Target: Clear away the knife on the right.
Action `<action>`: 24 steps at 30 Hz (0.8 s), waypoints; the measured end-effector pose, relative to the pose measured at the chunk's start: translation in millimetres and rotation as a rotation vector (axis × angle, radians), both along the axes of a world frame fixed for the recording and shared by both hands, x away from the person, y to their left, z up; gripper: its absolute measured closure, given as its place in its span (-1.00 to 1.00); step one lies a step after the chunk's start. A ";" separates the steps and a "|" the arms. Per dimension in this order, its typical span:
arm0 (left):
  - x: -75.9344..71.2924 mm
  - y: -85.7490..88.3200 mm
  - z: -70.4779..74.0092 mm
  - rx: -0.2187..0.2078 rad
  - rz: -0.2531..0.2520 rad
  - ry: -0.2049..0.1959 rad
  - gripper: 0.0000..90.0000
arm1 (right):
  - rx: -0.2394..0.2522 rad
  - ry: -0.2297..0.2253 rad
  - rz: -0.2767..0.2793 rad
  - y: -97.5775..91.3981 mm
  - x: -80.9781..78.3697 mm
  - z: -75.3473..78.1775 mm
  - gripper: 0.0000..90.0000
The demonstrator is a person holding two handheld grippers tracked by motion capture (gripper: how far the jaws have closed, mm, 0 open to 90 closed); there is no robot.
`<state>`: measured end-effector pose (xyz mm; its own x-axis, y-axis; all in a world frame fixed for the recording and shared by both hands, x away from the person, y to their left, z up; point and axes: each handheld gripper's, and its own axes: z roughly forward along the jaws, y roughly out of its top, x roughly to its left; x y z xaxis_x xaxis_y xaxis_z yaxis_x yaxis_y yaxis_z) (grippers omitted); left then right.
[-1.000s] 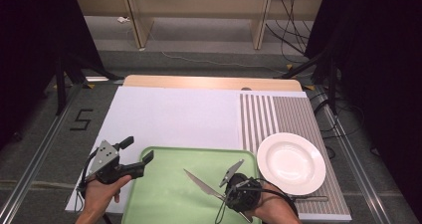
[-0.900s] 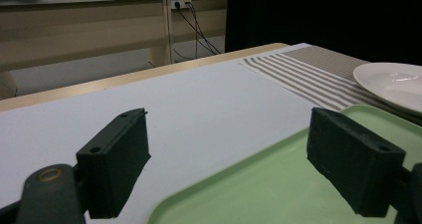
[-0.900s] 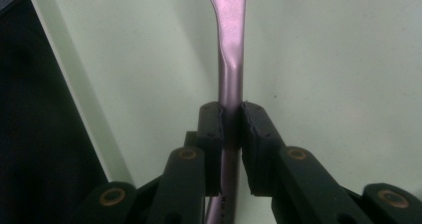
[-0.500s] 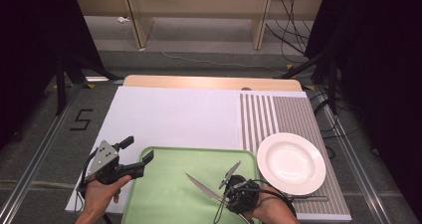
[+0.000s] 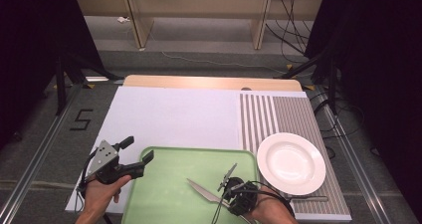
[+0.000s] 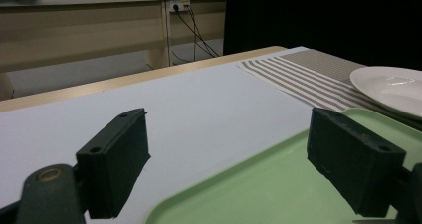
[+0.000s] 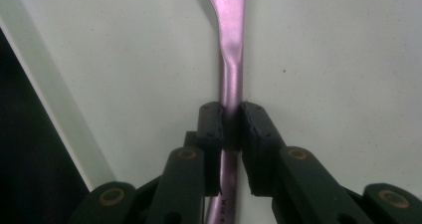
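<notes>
A: Right gripper clamps a metal utensil's handle, low over the green tray.

B: Left gripper hangs wide, empty, at the tray's left rim, probably ready to steady it.

Knife in right tool: shifted slightly from a second ago, blade tip now a little nearer the green tray centre, lying over it. Right hand: marginally lower in the high view.
</notes>
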<state>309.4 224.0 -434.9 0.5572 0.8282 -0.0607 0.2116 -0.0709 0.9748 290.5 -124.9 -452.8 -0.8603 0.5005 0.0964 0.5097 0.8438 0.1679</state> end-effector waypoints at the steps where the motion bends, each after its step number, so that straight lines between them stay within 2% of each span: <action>1: -0.1 -0.1 -0.1 0.000 -0.001 0.000 -0.64 | 0.003 0.000 0.008 -0.5 0.4 0.1 0.78; 4: -0.2 -0.3 -0.1 0.003 -0.001 0.001 -0.64 | 0.000 -0.004 0.010 -0.5 0.2 0.0 0.77; 6: 0.0 -0.5 -0.3 0.001 -0.001 0.001 -0.64 | -0.021 -0.019 0.016 0.1 0.0 -0.4 0.75; 9: -0.1 -0.4 -0.3 0.001 -0.002 0.002 -0.64 | -0.007 -0.027 0.007 0.0 -1.3 4.3 0.57; 11: 0.2 -0.3 -0.5 0.000 0.000 0.002 -0.64 | 0.037 -0.046 -0.014 -1.1 -1.7 10.3 0.41; 13: 0.4 -0.2 -0.6 0.001 0.001 0.004 -0.64 | 0.080 -0.065 -0.016 -1.1 -1.9 16.2 0.36; 14: 0.4 -0.3 -0.5 0.002 0.002 0.005 -0.64 | 0.100 -0.089 0.002 -0.7 -1.7 17.9 0.36; 16: 0.2 -0.6 -0.5 0.003 0.003 0.004 -0.64 | 0.149 -0.091 0.004 2.7 -3.6 19.8 0.44; 18: 0.3 -0.6 -0.6 0.005 0.003 0.004 -0.64 | 0.174 -0.115 0.036 7.3 -6.0 19.6 0.57; 24: 0.6 -0.2 -0.8 0.004 0.000 0.005 -0.64 | 0.197 -0.132 0.050 21.3 -6.7 12.0 0.87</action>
